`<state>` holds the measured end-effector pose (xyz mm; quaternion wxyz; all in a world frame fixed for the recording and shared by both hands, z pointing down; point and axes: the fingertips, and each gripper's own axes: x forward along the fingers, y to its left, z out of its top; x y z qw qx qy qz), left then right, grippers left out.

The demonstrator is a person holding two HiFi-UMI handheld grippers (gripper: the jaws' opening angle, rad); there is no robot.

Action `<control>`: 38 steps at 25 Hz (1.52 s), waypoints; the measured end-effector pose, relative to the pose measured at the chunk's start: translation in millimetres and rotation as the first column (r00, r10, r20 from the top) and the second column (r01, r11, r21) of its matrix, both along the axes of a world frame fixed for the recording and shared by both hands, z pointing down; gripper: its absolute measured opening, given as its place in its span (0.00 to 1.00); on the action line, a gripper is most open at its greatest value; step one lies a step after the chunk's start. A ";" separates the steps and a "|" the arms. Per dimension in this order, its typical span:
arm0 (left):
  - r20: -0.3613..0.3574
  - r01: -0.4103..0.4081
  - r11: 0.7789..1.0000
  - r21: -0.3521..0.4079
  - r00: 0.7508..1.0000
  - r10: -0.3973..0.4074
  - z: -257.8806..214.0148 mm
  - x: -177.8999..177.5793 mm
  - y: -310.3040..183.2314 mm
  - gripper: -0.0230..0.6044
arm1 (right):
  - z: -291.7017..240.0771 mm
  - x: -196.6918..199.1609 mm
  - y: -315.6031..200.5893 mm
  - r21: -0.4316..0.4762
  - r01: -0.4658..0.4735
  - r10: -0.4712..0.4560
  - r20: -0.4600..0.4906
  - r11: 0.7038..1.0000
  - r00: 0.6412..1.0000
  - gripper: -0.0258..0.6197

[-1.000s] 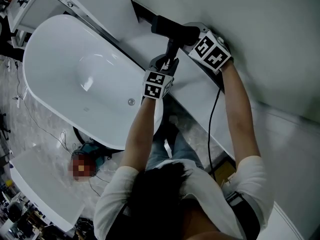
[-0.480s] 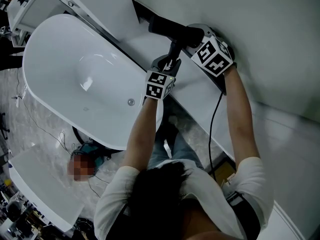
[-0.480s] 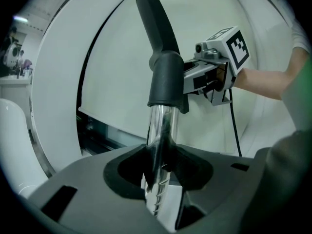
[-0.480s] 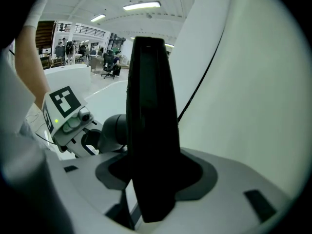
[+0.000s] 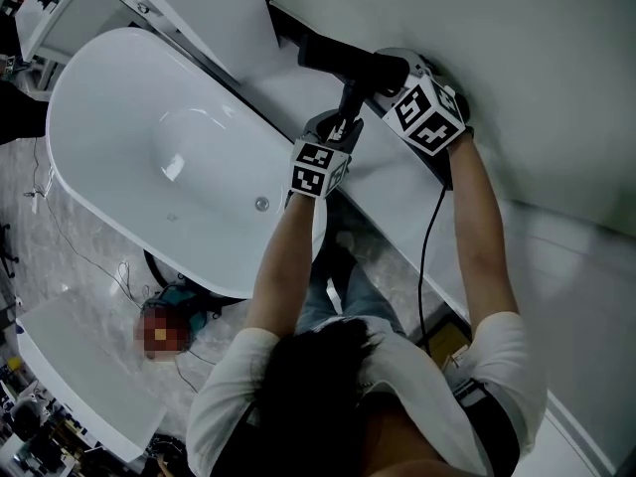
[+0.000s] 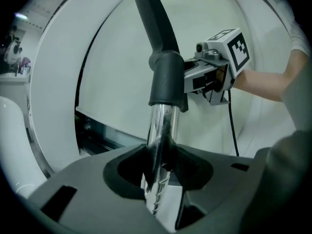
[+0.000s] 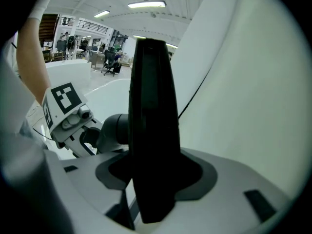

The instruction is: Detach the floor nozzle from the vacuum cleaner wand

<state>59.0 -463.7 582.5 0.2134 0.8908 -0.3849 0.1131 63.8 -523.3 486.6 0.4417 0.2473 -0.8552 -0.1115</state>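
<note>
Bathtub: a white oval bathtub (image 5: 149,137) fills the left of the head view. Its rim is just beside the left gripper's marker cube.
Wall panel: a broad white wall panel (image 5: 556,87) slants across the right. The nozzle and both grippers are close against it.
Ledge: a white ledge (image 5: 388,192) runs between the tub and the panel, under the person's two forearms.
Cable: a thin black cable (image 5: 422,256) runs from the right gripper down beside the right forearm and crosses the ledge.
Floor: the floor (image 5: 60,256) beside the tub is pale and marbled, with loose wires (image 5: 174,296) lying by the tub's near end.
Room: the right gripper view shows an open hall far behind, with ceiling lights (image 7: 146,5) and office chairs (image 7: 109,62).
Floor nozzle: the black floor nozzle (image 5: 338,53) is held above the ledge, up by the panel. Its black collar (image 6: 168,77) sits on the end of the wand.
Wand: the shiny metal wand (image 6: 161,130) runs from the collar down into the left gripper.
Left gripper: the left gripper (image 6: 158,179) has its jaws pinching the wand just below the collar.
Right gripper: the right gripper (image 7: 151,179) has its jaws set wide and pressed on the nozzle's black body, which fills the gap between them.
In the way: the two grippers crowd the joint, one on each side of the collar.
</note>
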 end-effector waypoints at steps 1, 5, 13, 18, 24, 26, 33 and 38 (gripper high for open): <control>-0.003 0.003 1.000 -0.001 1.000 -0.003 -0.4 -0.7 0.3 0.27 | -0.9 -0.1 0.4 0.012 -0.011 0.011 0.001 1.000 1.000 0.42; -0.004 0.005 1.000 0.001 1.000 -0.005 -0.1 -2.4 4.4 0.27 | -6.0 -1.8 6.7 0.069 0.023 -0.017 -0.082 0.997 0.996 0.42; 0.033 -0.066 0.997 0.033 0.997 0.065 -0.7 5.3 9.1 0.27 | -1.5 2.6 6.6 -0.043 0.100 -0.104 -0.102 0.994 0.989 0.42; 0.035 -0.077 0.996 0.035 0.997 0.076 -1.7 2.0 8.2 0.26 | 6.0 -2.5 4.0 -0.144 0.089 -0.086 0.025 0.986 0.996 0.42; -0.009 -0.038 0.999 0.021 0.999 0.038 2.3 -0.3 6.1 0.27 | 4.6 -0.6 5.4 -0.054 0.044 -0.044 0.001 0.998 0.999 0.41; -0.021 -0.015 1.000 0.007 1.000 0.016 4.4 -2.1 5.0 0.27 | -2.7 2.1 3.7 0.002 0.019 -0.019 -0.007 1.000 1.000 0.41; -0.004 -0.016 1.000 -0.006 1.000 0.016 11.8 -8.7 -0.7 0.28 | -184.4 43.7 -46.8 0.171 -0.206 0.122 0.404 0.963 0.907 0.41; 0.011 -0.017 1.000 -0.026 1.000 0.018 13.3 -7.8 -3.0 0.28 | -196.5 38.8 -35.8 0.218 -0.194 0.102 0.373 0.956 0.922 0.41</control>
